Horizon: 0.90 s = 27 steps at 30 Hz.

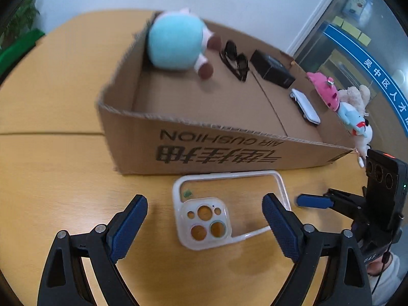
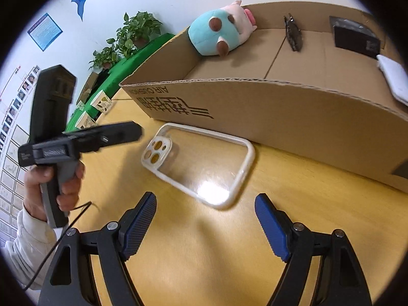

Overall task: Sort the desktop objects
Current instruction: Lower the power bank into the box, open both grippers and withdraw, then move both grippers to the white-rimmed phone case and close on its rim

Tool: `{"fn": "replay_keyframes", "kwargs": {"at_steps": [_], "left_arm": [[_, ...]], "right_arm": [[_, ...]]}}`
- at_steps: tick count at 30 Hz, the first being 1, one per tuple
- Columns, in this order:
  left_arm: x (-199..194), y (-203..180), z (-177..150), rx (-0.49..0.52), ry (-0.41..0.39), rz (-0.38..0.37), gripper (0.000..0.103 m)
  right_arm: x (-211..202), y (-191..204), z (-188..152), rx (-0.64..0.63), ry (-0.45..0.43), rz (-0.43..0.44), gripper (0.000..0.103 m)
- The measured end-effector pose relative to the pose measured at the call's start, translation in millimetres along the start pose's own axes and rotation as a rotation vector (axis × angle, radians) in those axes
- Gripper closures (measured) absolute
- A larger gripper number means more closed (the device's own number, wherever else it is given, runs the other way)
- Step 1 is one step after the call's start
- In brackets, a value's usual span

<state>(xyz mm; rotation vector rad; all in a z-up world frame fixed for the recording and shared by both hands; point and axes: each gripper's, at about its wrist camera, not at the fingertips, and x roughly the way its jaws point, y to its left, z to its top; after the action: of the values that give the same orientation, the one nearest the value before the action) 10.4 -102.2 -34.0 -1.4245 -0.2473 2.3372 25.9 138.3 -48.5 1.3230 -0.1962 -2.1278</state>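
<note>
Phone case (image 1: pixel 229 205) lies flat on the wooden table (image 1: pixel 51 165), camera cutout toward our left gripper (image 1: pixel 205 225), just ahead of both tools. Left gripper is spread wide, nothing between the jaws; the case sits in the gap between its fingertips, the right-hand pad overlapping the case's edge in the left wrist view, contact not confirmable. Right gripper (image 2: pixel 205 219) is likewise released and empty, fingers (image 2: pixel 146 219) apart, with the case's near end (image 2: pixel 199 163) just beyond its tips, not touching.

Directly behind the case, the cardboard box (image 1: pixel 204 150) stands as a wall across our forward path, near side almost against the case's far edge. Inside it: teal plush (image 1: pixel 176 42) at the far left, sunglasses (image 1: pixel 236 60), black box (image 1: pixel 272 68), white flat device (image 1: pixel 306 107) toward the right. Pink plush (image 1: pixel 325 89) and a blue-white plush (image 1: pixel 354 119) sit at the box's right edge. From the right wrist view the left tool (image 2: pixel 84 137) hangs off to our left, held in a hand (image 2: pixel 54 186).
</note>
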Motion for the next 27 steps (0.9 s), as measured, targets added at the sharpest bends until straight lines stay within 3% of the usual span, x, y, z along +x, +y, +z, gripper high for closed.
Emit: {"fn": "replay_keyframes", "kwargs": {"at_steps": [5,9,12,17,21,27], "left_arm": [[15.6,7.4,-0.4,-0.066,0.039,-0.096,0.029],[14.9,-1.1,-3.8,-0.045,0.022,-0.090,0.029],[4.3,-5.9,-4.6,-0.049,-0.011,-0.128,0.029],[-21.4,-28.4,-10.4,-0.002,-0.066,-0.213,0.029],[-24.6,-41.1,-18.7,0.016,-0.040,-0.264,0.030],[-16.6,-39.9,-29.2,-0.017,-0.018,-0.253,0.030]], "right_arm": [[11.6,1.0,8.6,-0.023,-0.008,-0.004,0.024],[14.7,4.7,11.4,-0.034,-0.006,0.001,0.022],[9.9,8.1,6.9,-0.055,-0.005,-0.021,0.022],[-29.7,6.6,-9.5,-0.043,-0.097,-0.003,0.022],[-65.0,10.0,-29.8,-0.065,-0.186,0.040,0.022],[-67.7,2.9,-47.1,-0.053,-0.170,0.000,0.022]]}}
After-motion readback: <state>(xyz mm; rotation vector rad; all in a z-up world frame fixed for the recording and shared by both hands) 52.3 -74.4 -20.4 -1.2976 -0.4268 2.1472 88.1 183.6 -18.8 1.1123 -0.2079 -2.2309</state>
